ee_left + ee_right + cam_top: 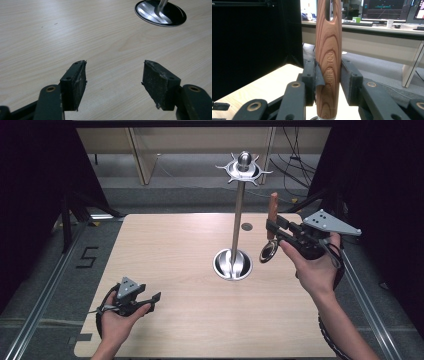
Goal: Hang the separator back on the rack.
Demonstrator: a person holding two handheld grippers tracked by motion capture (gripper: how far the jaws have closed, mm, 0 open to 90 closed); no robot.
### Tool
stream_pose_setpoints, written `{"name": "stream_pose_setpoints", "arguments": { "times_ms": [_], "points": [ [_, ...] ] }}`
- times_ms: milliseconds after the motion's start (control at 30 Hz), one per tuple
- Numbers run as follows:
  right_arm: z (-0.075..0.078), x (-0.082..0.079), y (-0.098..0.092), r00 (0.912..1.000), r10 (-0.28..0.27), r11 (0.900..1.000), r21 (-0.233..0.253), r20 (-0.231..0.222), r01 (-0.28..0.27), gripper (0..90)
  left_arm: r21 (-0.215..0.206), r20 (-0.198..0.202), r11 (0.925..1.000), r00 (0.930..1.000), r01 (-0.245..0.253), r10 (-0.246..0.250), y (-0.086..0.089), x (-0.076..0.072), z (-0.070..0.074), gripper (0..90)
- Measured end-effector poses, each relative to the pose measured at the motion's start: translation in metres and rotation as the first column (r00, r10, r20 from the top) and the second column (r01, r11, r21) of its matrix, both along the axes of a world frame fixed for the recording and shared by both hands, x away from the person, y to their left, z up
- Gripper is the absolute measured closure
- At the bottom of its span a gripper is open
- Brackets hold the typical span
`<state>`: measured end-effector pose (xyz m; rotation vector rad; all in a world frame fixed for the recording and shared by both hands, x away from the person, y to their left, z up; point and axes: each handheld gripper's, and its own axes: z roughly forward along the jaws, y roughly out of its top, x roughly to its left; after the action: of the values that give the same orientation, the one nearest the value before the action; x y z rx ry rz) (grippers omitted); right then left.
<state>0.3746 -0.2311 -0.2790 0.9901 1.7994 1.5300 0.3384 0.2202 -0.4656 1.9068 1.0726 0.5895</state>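
Right gripper view: the right gripper (328,82) is clenched on the reddish-brown grained wooden handle (328,57), jaws pressed against both its sides
Writing: letters are stamped down the handle's front, between the jaws; too faint to read for certain
Handle look: upright, rounded, tapering upward, with a slot cut through near its top; a pale collar shows at its lower end
High view, ladle: the wooden-handled steel ladle (270,240) is held in the air by the right gripper (272,231), handle up, shiny round bowl hanging below, just right of the stand
Stand: a tall polished steel utensil stand (239,215) rises from a round dished base on the light wooden table (180,260), with a ring of hooks and a knob on top
Left gripper: (114,80) released, jaws wide apart with nothing between them, held low over the table's near left, well apart from the stand
Floor mark: a black 5 (88,257) beside the table's left edge
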Motion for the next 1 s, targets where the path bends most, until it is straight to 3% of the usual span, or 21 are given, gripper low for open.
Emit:
{"name": "stream_pose_setpoints", "arguments": {
  "times_ms": [400,600,1000],
  "points": [
    [0.002,0.0055,0.0012,0.9998,-0.01,1.0,-0.006,0.016,0.01,68.4,-0.013,-0.009,0.9998,0.9999,-0.013,0.013,-0.0007,-0.0011,0.0001,34.7],
    [0.0035,0.0056,0.003,1.0,-0.005,1.0,0.005,-0.004,0.005,68.4,-0.013,-0.008,0.9998,0.9999,-0.013,0.013,-0.0005,-0.001,0.0001,34.8],
    [0.0065,0.009,0.0066,1.0,-0.001,1.0,0.0,0.005,0.001,68.4,-0.012,-0.006,0.9998,0.9999,-0.013,0.013,-0.0007,-0.0012,0.0004,34.8]
  ]
}}
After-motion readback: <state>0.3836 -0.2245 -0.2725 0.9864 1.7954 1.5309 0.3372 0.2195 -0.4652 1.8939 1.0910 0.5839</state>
